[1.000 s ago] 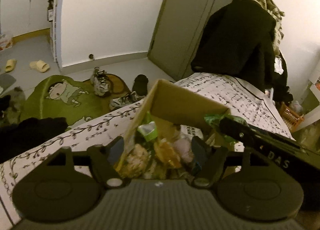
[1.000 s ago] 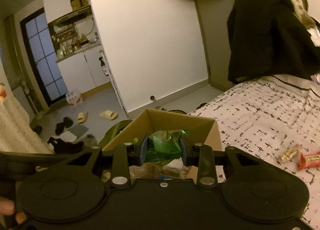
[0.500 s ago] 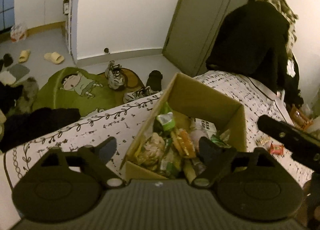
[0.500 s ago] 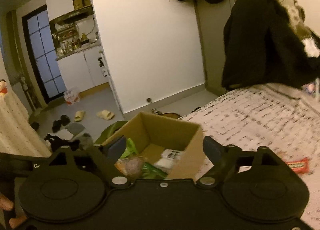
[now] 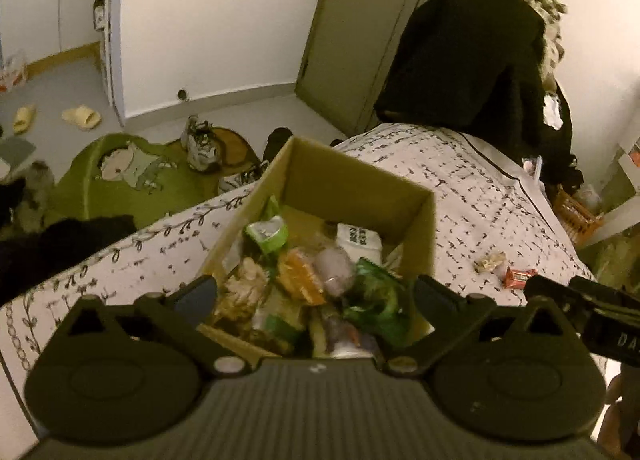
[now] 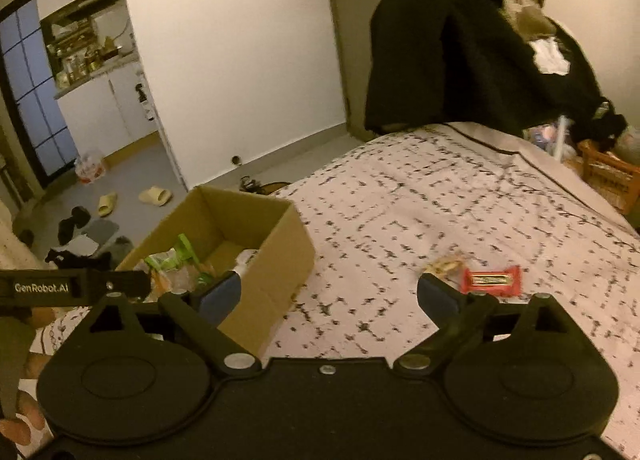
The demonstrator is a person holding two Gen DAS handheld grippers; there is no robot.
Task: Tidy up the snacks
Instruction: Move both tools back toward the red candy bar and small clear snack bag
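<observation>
Bed (image 6: 440,187), red snack (image 6: 491,280) — beside right fingers (image 6: 438,294)

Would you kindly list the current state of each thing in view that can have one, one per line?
cardboard box: open-topped, upright on the bed, partly filled with snacks
red snack bar: wrapped, lying loose on the bed outside the box
pale snack packet: loose on the bed beside the red bar
left gripper: open, jaws just opening, gripping nothing, over the box
right gripper: open, jaws just opening, empty
door: closed

Black gripper (image 6: 328,296) with blue-padded fingers (image 6: 220,294), silver screws, white "GenRobot.AI" lettering.
</observation>
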